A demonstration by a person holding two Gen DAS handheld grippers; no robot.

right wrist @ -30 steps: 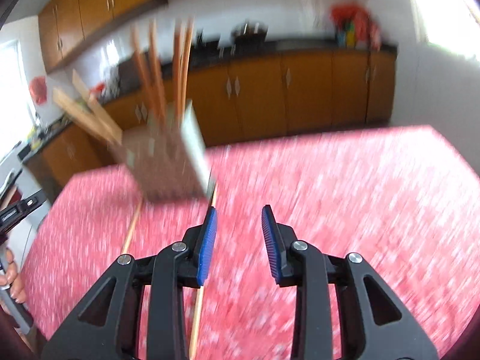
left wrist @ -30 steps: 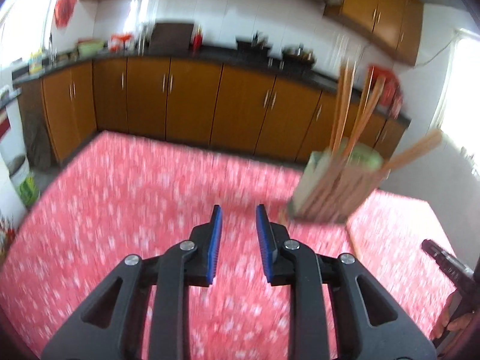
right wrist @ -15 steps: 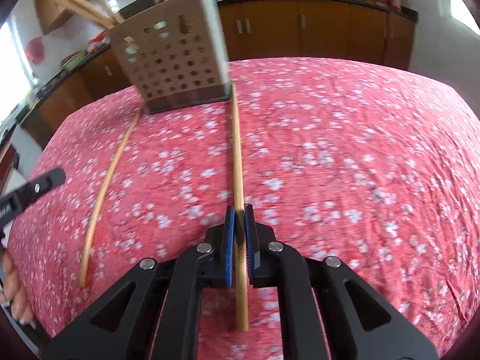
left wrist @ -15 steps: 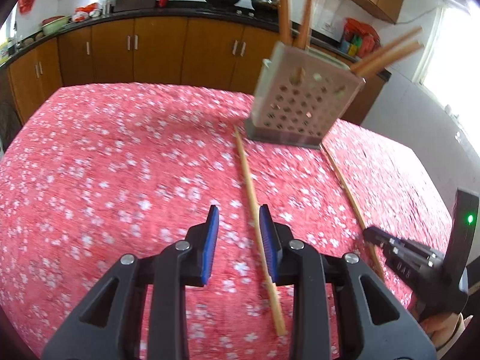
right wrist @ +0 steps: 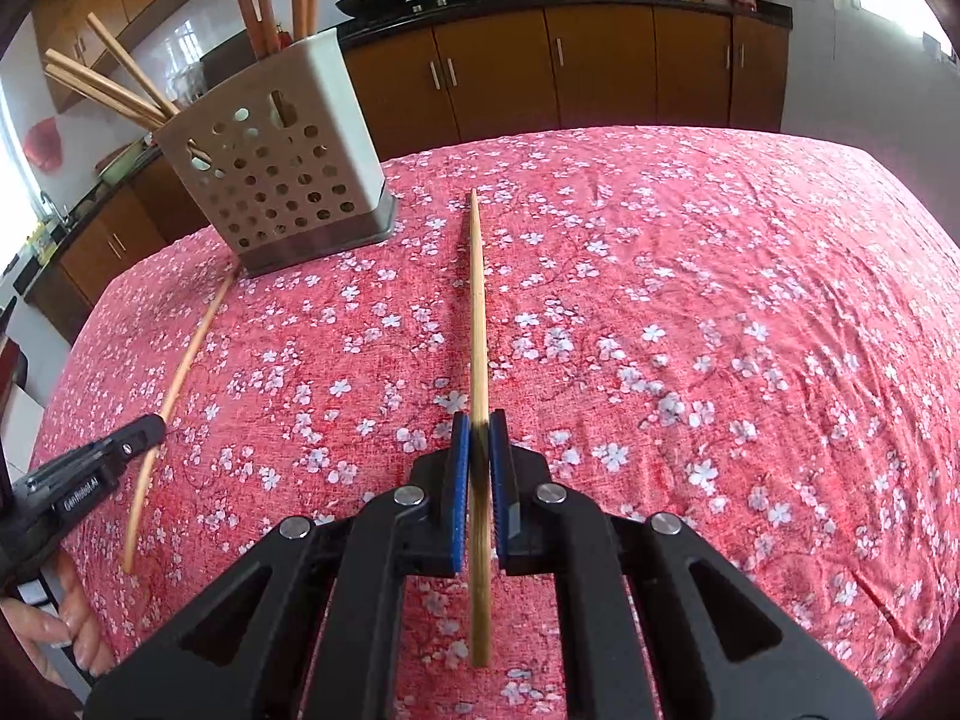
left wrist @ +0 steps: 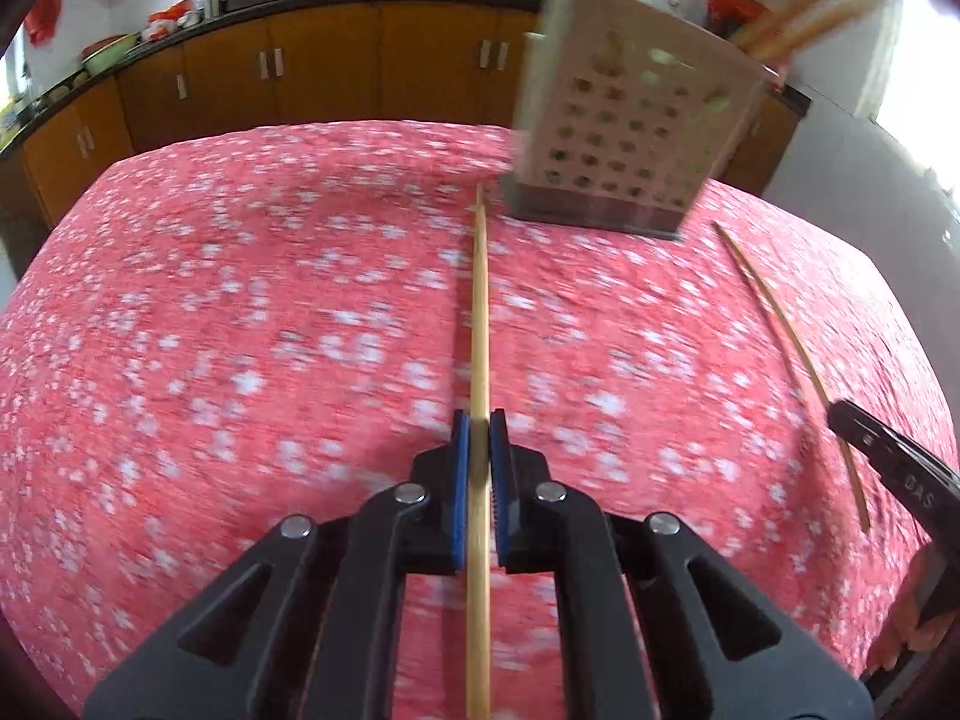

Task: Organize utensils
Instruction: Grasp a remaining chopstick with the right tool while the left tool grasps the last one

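Two wooden chopsticks lie on the red flowered tablecloth before a white perforated utensil holder [left wrist: 630,120] that holds several more chopsticks. My left gripper [left wrist: 479,420] is shut on one chopstick [left wrist: 479,312], which points toward the holder. My right gripper [right wrist: 478,423] is shut on the other chopstick [right wrist: 477,300]; the holder [right wrist: 282,162] stands to its far left. Each view shows the other gripper's chopstick, on the right in the left wrist view [left wrist: 786,336] and on the left in the right wrist view [right wrist: 180,372].
The tablecloth [right wrist: 720,330] covers the whole table. Brown kitchen cabinets [right wrist: 600,66] with a dark counter run along the far wall. The other gripper's tip shows at the edge of the left wrist view [left wrist: 888,462] and of the right wrist view [right wrist: 90,474].
My left gripper moved right over a chopstick and shut on it. My right gripper shut on its chopstick half a second ago and still holds it. Both came down close to the table.
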